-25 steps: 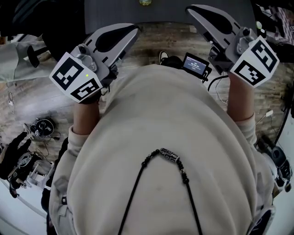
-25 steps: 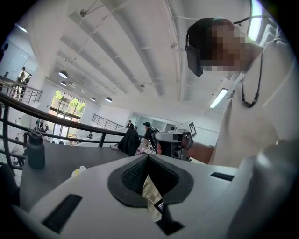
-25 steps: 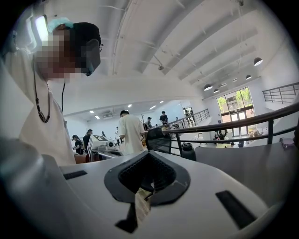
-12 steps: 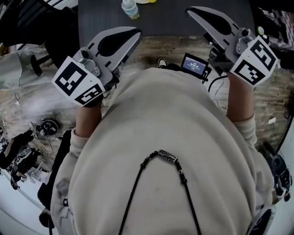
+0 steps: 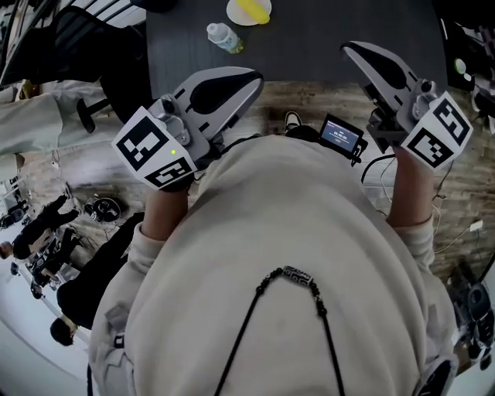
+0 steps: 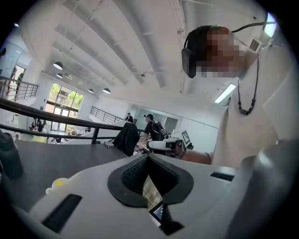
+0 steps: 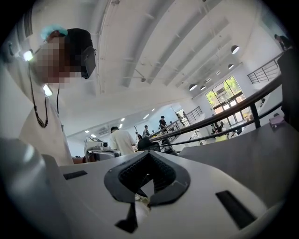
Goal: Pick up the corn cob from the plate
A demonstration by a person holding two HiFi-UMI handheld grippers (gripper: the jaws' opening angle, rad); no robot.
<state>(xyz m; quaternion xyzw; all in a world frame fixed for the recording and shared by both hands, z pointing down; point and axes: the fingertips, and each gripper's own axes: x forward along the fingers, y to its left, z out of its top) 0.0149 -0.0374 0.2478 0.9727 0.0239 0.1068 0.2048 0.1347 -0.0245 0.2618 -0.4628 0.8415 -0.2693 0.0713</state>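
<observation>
A yellow corn cob [image 5: 250, 8] lies on a small white plate [image 5: 234, 13] on the dark table [image 5: 309, 39], at the top of the head view. In the left gripper view the plate [image 6: 49, 189] with the cob [image 6: 59, 182] shows low at the left. My left gripper [image 5: 249, 77] is shut and empty, its tip just over the table's near edge, well short of the plate. My right gripper [image 5: 349, 49] is also shut and empty, out over the table to the right of the plate. Both gripper views, left [image 6: 148, 157] and right [image 7: 148, 154], show the jaws meeting with nothing between them.
A clear water bottle [image 5: 223, 36] lies on the table near the plate. A small device with a lit screen [image 5: 340, 135] hangs at the person's front. Equipment and cables litter the floor at the left [image 5: 46, 240]. People stand in the hall beyond [image 7: 120, 139].
The head view has shifted forward: the table, bottle and plate with the cob have come into sight. Both grippers have moved toward the table, staying shut.
</observation>
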